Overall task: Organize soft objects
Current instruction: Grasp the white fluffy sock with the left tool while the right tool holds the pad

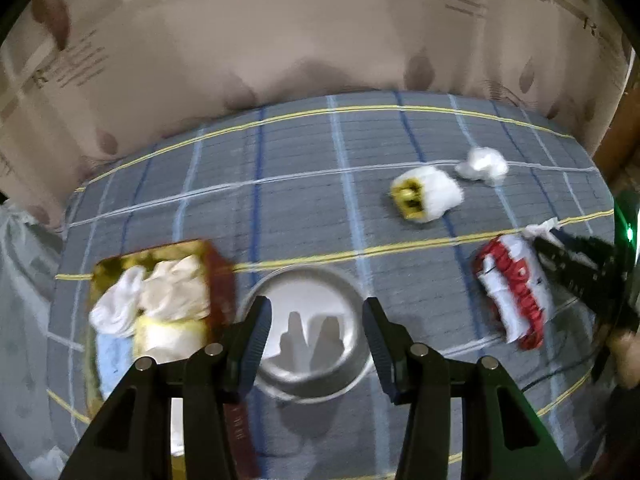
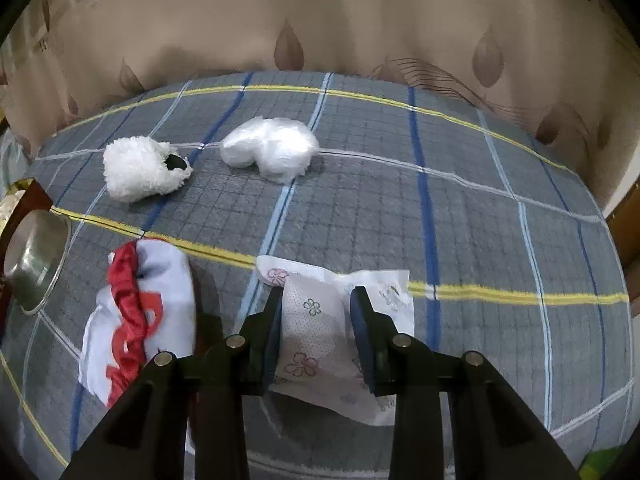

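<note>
My left gripper [image 1: 317, 322] is open and empty above a round metal bowl [image 1: 352, 292]. Left of it a gold-lined box [image 1: 218, 276] holds several folded soft cloths [image 1: 176, 292]. A red-and-white cloth [image 1: 514, 290] [image 2: 144, 312] lies to the right, with a fluffy white slipper [image 1: 426, 194] [image 2: 140, 168] and a crumpled clear plastic bag [image 1: 482, 164] [image 2: 272, 148] farther back. My right gripper [image 2: 316, 304] is open, its fingers on either side of a white floral-print tissue pack [image 2: 316, 332] lying on the bed.
Everything rests on a grey plaid blanket [image 2: 480, 220] with yellow and blue lines. A beige leaf-patterned curtain [image 2: 320, 20] hangs behind it. The bowl shows at the left edge of the right wrist view [image 2: 34, 264].
</note>
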The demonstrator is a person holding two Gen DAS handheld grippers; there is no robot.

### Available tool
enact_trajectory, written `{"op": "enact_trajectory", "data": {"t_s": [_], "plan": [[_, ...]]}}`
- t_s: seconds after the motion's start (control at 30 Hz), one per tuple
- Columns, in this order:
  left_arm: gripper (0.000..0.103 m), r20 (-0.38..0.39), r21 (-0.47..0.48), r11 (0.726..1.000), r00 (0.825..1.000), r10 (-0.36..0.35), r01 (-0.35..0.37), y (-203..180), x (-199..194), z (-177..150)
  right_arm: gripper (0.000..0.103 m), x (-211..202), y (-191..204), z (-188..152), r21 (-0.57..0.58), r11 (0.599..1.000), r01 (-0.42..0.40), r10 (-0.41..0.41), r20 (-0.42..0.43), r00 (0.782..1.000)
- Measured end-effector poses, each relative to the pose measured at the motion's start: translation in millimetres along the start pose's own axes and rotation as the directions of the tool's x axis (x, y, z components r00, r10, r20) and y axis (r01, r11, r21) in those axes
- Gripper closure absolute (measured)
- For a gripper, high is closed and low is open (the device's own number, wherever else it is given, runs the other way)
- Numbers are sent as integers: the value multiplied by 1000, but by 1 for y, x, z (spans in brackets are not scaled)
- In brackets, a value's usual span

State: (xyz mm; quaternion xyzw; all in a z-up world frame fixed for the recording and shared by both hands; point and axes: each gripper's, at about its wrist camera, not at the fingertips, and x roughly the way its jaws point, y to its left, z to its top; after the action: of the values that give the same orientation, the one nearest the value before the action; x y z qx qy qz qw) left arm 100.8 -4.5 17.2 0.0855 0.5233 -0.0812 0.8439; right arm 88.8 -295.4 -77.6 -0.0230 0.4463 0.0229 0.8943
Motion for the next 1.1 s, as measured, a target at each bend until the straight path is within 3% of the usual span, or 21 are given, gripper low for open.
{"op": "enact_trajectory", "data": {"t_s": [0.3,0.53,0.7,0.8,1.1], "plan": [[55,48,-6,999,998,-45,45,-41,31,47,75,-5,-6,-13,0,998,60,-60,67,996],[55,34,40,995,995,-90,88,-71,50,86,72,-3,-4,-17,-17,996,84,-82,69,994],[52,-19,2,989,989,-146,146,-75,70,110,71,-2,-6,-17,-10,997,73,-72,68,995],[49,-57,8,991,989,-134,134,-77,88,118,71,-3,-8,-17,2,998,61,-61,69,996],[43,-162,-58,979,966,-202,195,-74,141,103,71,-2,-5,-17,-9,997,77,-77,67,995]]}}
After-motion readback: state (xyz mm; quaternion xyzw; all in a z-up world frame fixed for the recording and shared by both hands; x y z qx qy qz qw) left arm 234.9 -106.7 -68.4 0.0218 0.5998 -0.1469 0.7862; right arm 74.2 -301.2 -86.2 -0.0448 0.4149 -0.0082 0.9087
